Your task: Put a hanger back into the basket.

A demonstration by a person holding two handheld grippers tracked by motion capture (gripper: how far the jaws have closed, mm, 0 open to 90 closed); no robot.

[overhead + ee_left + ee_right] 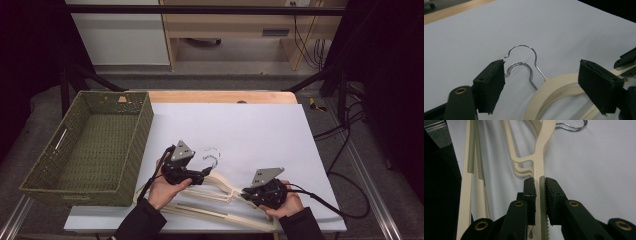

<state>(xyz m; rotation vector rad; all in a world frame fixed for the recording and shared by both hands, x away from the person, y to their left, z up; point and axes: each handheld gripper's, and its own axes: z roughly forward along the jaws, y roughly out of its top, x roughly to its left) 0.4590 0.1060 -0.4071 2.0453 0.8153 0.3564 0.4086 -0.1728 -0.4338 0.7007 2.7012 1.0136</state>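
Observation:
Cream plastic hangers [220, 185] lie stacked near the front of the white sheet, their metal hooks [212, 157] pointing away from me. My left gripper [205, 172] hovers by the hangers' neck. In the left gripper view its jaws stand wide open, with the two hooks [522, 46] beyond them and the curved neck [549, 87] low between them, untouched. My right gripper [246, 191] is shut on one hanger's shoulder arm [539, 187], its pads pressing on the toothed strip from both sides.
A woven green basket [145, 130] stands empty at the left, its wall close to my left hand. The white sheet [240, 125] covers a wooden table [220, 96]. Black cables [345, 145] trail off the table's right side.

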